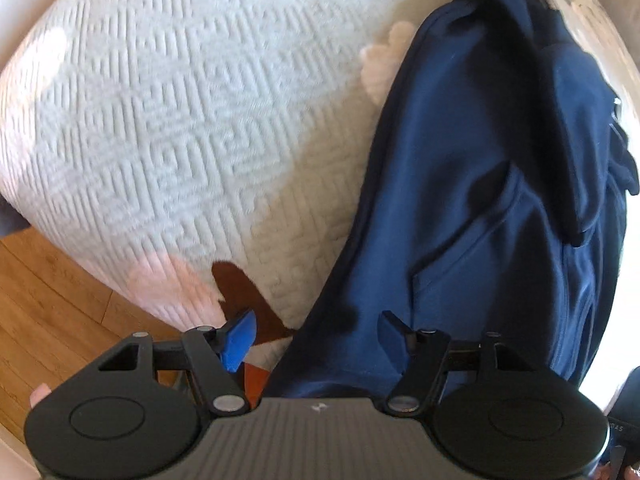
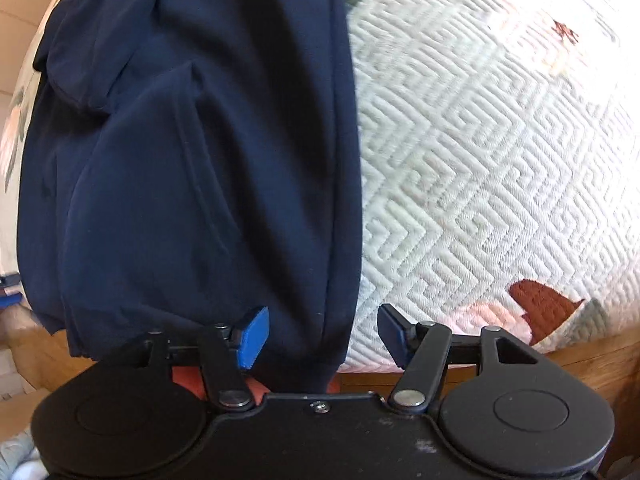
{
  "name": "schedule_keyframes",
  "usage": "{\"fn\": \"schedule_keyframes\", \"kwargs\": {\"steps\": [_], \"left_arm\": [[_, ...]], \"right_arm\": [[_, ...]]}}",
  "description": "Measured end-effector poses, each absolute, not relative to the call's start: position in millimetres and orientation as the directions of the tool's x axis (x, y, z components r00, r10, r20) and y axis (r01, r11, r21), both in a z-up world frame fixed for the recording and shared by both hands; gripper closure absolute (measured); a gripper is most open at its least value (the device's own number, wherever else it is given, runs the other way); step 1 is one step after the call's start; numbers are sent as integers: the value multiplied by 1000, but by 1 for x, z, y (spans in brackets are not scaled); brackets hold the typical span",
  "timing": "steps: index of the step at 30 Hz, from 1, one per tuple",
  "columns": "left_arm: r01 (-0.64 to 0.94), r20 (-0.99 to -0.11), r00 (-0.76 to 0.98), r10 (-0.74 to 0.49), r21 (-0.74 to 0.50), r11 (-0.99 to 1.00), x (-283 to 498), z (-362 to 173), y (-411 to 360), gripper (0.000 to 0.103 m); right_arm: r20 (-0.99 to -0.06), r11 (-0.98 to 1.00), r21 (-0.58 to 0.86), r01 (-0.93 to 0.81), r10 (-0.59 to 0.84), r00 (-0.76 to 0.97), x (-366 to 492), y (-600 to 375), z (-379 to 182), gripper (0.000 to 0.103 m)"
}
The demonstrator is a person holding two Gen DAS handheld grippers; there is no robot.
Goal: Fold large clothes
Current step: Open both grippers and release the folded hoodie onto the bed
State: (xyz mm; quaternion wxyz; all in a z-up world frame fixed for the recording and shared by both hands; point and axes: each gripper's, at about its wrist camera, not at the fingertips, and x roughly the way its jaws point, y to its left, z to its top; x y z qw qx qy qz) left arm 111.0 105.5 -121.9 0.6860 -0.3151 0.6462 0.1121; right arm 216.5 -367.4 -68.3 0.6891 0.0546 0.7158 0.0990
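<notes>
We find the navy hoodie (image 1: 480, 200) lying lengthwise on the quilted bedspread (image 1: 180, 120). Left gripper (image 1: 316, 336) & right gripper (image 2: 320, 332) both wide, holding nothing. Rec.: pinch hem corners evenly before folding.

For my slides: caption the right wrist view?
Open right gripper straddling the navy garment's hem on a quilted bedspread.
</notes>
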Motion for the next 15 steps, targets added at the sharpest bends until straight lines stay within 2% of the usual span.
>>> {"fn": "schedule_keyframes", "kwargs": {"steps": [4, 6, 8, 10, 12, 13, 15], "left_arm": [[-558, -930, 125, -345, -353, 751, 114, -149, 100, 31], [-558, -930, 139, -340, -357, 749, 113, -154, 97, 23], [-562, -938, 145, -316, -341, 754, 113, -153, 91, 26], [-534, -952, 137, -275, -305, 789, 111, -148, 82, 46], [-522, -939, 157, -306, -342, 782, 107, -142, 79, 88], [-533, -919, 187, -346, -391, 750, 105, -138, 82, 88], [-548, -909, 213, -359, -415, 726, 104, -131, 84, 88]], "right_arm": [[-970, 970, 240, -47, 237, -64, 214, -375, -75, 30], [-963, 964, 262, -38, 259, -68, 215, -373, -80, 31], [-963, 963, 266, -49, 263, -65, 213, -371, -79, 34], [-963, 961, 267, -72, 265, -42, 209, -371, -75, 52], [-961, 959, 278, -58, 277, -31, 206, -369, -70, 82], [-954, 954, 299, -23, 298, -26, 207, -373, -68, 87], [-940, 939, 340, 44, 341, -22, 205, -396, -55, 92]]}}
